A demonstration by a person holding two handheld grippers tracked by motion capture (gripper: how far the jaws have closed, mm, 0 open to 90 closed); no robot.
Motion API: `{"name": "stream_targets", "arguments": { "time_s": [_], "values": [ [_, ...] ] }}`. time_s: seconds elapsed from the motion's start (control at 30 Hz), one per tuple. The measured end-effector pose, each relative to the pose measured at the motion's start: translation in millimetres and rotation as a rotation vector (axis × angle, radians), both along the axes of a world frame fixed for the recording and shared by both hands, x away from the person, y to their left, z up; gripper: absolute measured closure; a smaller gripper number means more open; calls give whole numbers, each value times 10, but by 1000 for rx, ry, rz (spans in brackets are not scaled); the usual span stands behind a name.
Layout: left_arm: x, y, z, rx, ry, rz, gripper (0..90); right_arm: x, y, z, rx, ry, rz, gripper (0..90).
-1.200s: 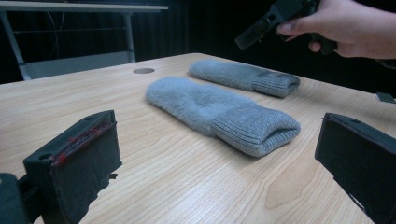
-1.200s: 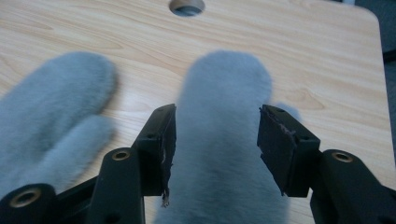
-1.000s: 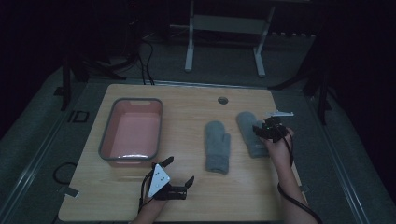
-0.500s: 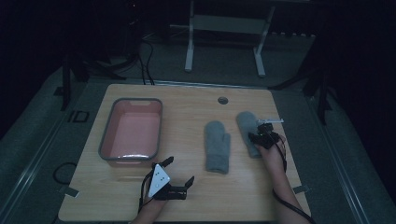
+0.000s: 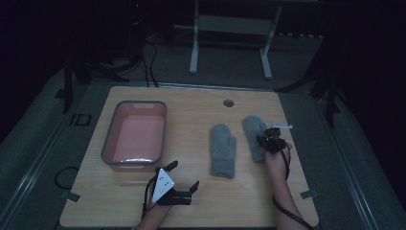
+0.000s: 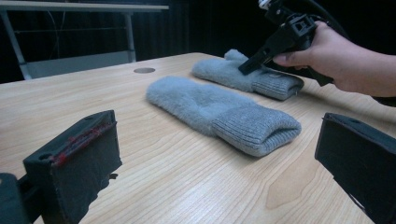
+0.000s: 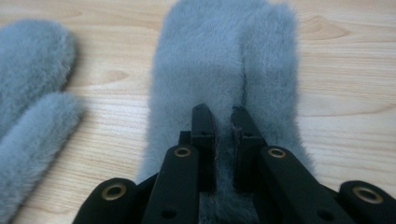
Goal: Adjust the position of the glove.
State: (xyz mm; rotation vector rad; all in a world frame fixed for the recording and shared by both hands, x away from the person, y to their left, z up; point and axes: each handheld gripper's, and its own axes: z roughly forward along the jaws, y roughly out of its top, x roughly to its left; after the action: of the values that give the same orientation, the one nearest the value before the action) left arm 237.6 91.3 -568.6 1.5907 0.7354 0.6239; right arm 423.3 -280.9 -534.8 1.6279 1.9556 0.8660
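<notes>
1. Right hand-held gripper (image 7: 223, 122) sits low on the far grey mitten (image 5: 254, 136) near its cuff; jaws nearly closed, pinching a thin fold of fleece.
2. Left hand-held gripper (image 5: 184, 189) rests at the desk's (image 5: 201, 105) near edge, jaws wide apart, holding nothing.
3. Second mitten (image 5: 223, 149) lies flat just left of the first, close but apart; pink tray (image 5: 135, 135) with grey rim stands well to the left.
4. Risk, as I judge it: the pinch takes only pile, so a lift could let the fabric slide free.
5. Risk: dragging sideways may snag the neighbouring mitten.
6. Materials: mittens fuzzy, soft, rounded, with ribbed knit cuffs; desk smooth pale wood grain; jaws hard black.
</notes>
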Motion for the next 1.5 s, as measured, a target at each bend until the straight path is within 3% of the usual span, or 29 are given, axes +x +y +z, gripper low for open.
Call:
{"name": "stream_targets", "arguments": {
  "time_s": [0.1,0.27,0.53,0.57,0.73,0.9,1.1,1.27,1.5],
  "values": [
    [1,2,1,3,-1,-1,1,-72,0,58,46,-2,-40,827],
    [0,1,1,5,-1,-1,1,-180,55,165,65,3,-85,827],
    [2,2,1,4,0,1,2,-375,200,350,118,-26,-131,827],
    [2,1,1,3,1,2,1,-438,259,388,162,-27,-145,828],
    [-2,-1,2,8,0,5,1,-478,394,413,160,-24,-136,828],
    [-2,-7,4,11,5,12,2,-539,580,449,202,-25,-110,828],
    [-12,-25,31,20,-5,2,1,-561,861,513,199,-30,-81,828],
    [9,-21,65,-25,8,-7,1,-583,1069,527,206,-25,-71,828],
    [22,-40,108,-31,-12,-9,2,-646,1285,566,189,-25,-75,828]
  ]
}}
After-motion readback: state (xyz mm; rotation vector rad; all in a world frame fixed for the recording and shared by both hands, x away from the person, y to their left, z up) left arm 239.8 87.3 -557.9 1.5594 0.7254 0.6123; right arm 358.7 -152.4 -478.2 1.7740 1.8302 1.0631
